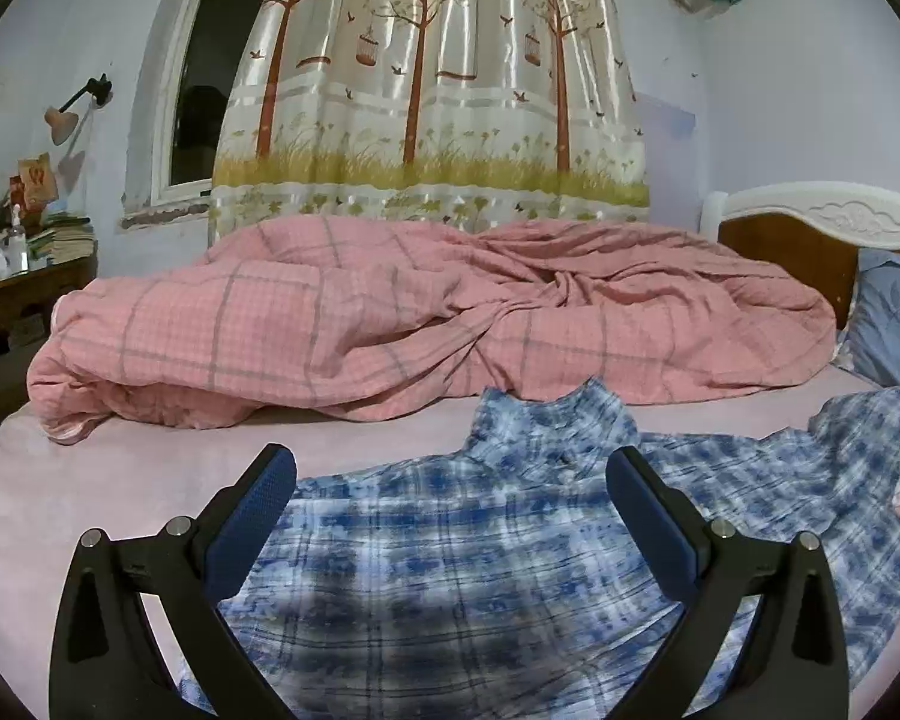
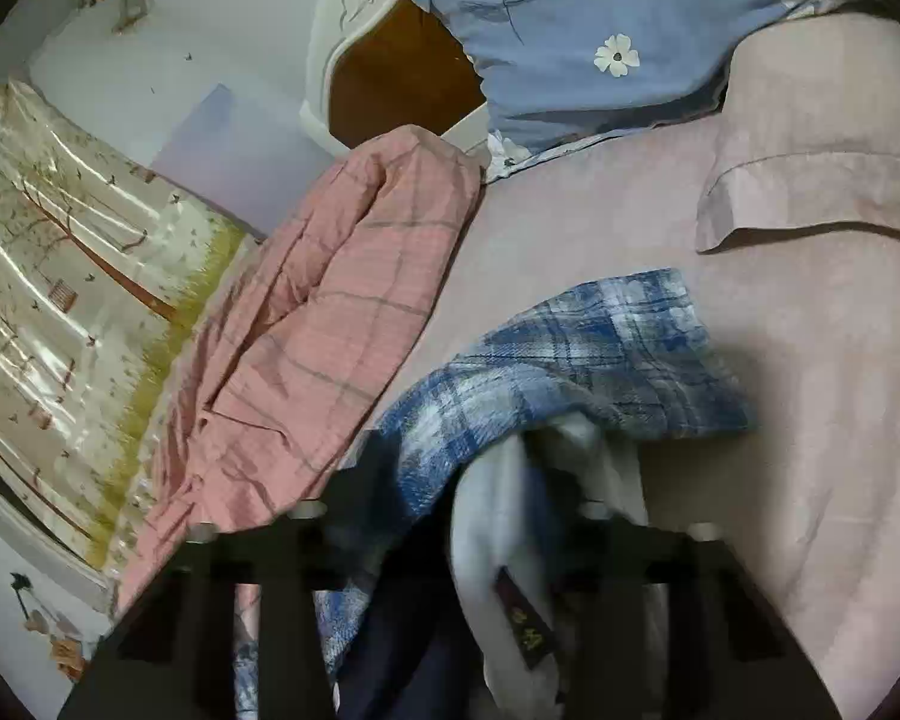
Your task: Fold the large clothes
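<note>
A blue and white plaid shirt (image 1: 480,570) lies spread on the pink bed sheet (image 1: 90,480), its collar toward the quilt. My left gripper (image 1: 450,468) hovers low over the shirt's body, open, with nothing between its blue pads (image 1: 252,522). In the right wrist view a sleeve end of the shirt (image 2: 600,348) is bunched up, its white inside and a dark label (image 2: 525,624) showing. My right gripper (image 2: 480,480) is blurred and rolled to one side. Its dark fingers (image 2: 384,468) stand on either side of that bunched cloth and press on it.
A crumpled pink checked quilt (image 1: 360,324) fills the far half of the bed. A blue flowered pillow (image 2: 570,42) and a pink pillow (image 2: 822,180) lie by the white and brown headboard (image 1: 810,228). A cluttered side table (image 1: 24,276) stands at the left, under a curtained window.
</note>
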Demonstrator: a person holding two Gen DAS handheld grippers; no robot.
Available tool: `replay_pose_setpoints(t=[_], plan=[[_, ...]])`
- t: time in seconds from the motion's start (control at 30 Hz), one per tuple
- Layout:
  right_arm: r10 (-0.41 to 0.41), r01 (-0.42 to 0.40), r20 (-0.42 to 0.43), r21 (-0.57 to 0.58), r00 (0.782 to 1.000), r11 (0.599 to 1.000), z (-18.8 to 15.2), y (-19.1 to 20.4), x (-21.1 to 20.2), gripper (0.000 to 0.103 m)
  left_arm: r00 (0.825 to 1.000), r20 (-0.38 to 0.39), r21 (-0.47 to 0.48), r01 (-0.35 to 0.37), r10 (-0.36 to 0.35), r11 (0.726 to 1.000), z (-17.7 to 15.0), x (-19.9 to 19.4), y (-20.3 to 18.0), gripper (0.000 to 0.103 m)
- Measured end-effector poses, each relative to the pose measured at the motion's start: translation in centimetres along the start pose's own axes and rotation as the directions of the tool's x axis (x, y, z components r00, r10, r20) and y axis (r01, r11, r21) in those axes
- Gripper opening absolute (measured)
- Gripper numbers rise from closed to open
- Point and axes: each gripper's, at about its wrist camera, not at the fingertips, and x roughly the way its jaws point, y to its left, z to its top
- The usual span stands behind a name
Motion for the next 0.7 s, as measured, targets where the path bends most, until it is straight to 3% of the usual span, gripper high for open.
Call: replay_pose_setpoints(t=[0.1, 0.2, 0.4, 0.57, 0.63, 0.7], plan=[[0.025, -0.021, 0.07, -0.05, 0.997, 0.999, -0.2, 1.0, -1.0, 0.029, 1.0, -0.006, 0.0, 0.0, 0.0, 1.0, -0.1, 0.1, 0.1, 0.103], [-0.024, 0.045, 0.117, -0.188, 0.993, 0.981, -1.0, 3.2, -1.3, 0.021, 1.0, -0.003, 0.0, 0.0, 0.0, 1.0, 0.0, 0.0, 0.4, 0.103], [-0.007, 0.049, 0.195, -0.211, 0.981, 0.976, -1.4, 3.9, -2.2, 0.013, 1.0, 0.009, -0.026, 0.012, -0.011, 1.0, 0.3, -0.3, 1.3, 0.103], [-0.015, 0.039, 0.169, -0.135, 0.985, 0.99, -0.9, 2.7, -1.9, 0.012, 1.0, 0.003, -0.034, 0.015, -0.015, 0.999, 0.3, -0.1, 1.4, 0.103], [0.036, -0.031, 0.128, -0.045, 0.991, 0.999, -0.4, 1.1, -1.6, 0.013, 1.0, 0.003, -0.029, 0.012, -0.012, 1.0, 0.3, 0.0, 1.3, 0.103], [0.144, -0.148, 0.097, 0.034, 0.985, 0.988, 0.1, -0.8, -1.3, 0.016, 1.0, 0.0, -0.028, 0.016, -0.016, 0.999, 0.2, 0.0, 1.4, 0.103]])
